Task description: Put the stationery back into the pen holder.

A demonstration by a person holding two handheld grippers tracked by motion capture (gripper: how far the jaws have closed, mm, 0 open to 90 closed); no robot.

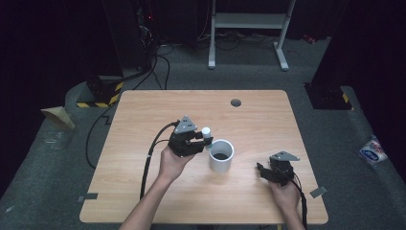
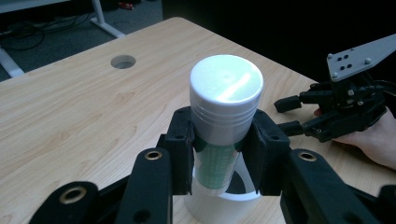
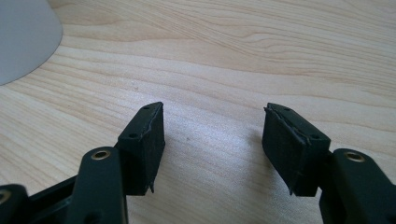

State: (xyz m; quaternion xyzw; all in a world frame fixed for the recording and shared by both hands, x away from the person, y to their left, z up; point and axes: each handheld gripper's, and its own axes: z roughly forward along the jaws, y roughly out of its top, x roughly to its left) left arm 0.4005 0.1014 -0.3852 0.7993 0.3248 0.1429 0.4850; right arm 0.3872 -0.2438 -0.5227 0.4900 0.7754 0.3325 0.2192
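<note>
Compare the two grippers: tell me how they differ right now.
The left gripper is shut on a white-capped bottle; the right gripper is open with nothing between its jaws. The left gripper is raised beside the white cup, holding the bottle by its rim; the right gripper sits low over bare table, apart from the cup. Both are black and hand-held.
</note>
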